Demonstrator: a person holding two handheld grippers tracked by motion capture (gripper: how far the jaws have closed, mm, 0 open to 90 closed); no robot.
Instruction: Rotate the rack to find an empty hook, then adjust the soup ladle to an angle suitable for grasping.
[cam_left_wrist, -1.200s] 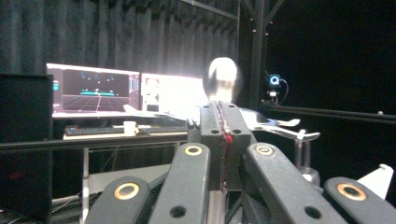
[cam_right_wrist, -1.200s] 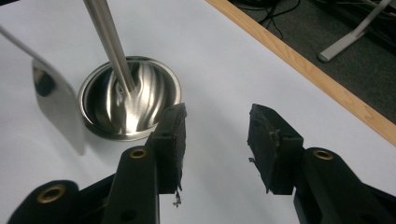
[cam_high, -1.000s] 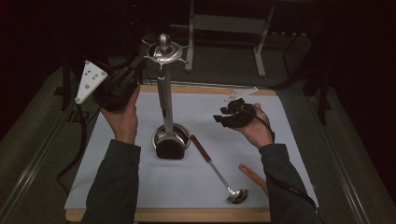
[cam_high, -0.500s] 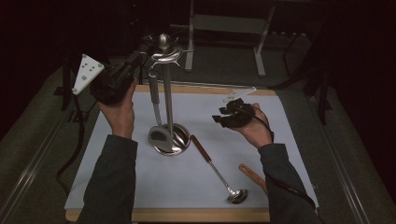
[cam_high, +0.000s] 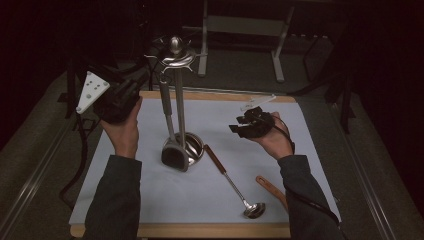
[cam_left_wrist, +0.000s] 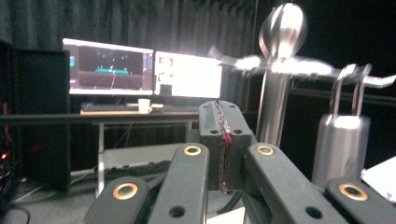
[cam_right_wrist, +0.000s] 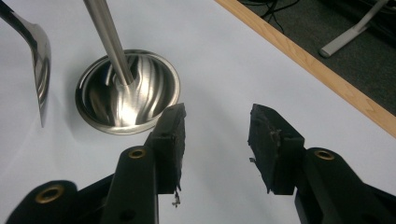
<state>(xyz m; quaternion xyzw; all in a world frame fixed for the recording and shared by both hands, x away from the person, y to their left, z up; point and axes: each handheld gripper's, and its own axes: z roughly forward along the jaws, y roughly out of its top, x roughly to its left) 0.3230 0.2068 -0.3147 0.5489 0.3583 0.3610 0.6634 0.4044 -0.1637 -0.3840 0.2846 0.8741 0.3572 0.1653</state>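
A steel utensil stand (cam_high: 180, 105) with a ball top (cam_high: 175, 45) rises from a round dish base (cam_right_wrist: 140, 93) on the white mat. A steel turner (cam_high: 175, 155) hangs from one of its hooks, blade down beside the base. In the left gripper view the turner's handle (cam_left_wrist: 340, 144) hangs by its loop to the right of the pole (cam_left_wrist: 273, 107). My left gripper (cam_high: 145, 75) is raised to the left of the stand's top, jaws (cam_left_wrist: 223, 140) shut with nothing between them. My right gripper (cam_high: 237, 125) hovers open over the mat right of the base, its jaws (cam_right_wrist: 217, 126) empty.
A ladle (cam_high: 235, 185) with a brown handle lies on the mat in front of the stand. A wooden-handled utensil (cam_high: 272, 190) lies beside my right forearm. The table's wooden edge (cam_right_wrist: 327, 74) runs just behind. Monitors (cam_left_wrist: 144, 72) on a desk glow in the background.
My left hand has sunk a little beside the stand's top. The turner's handle now hangs to the left of the pole, blade in front of the base. The right hand has stayed put.
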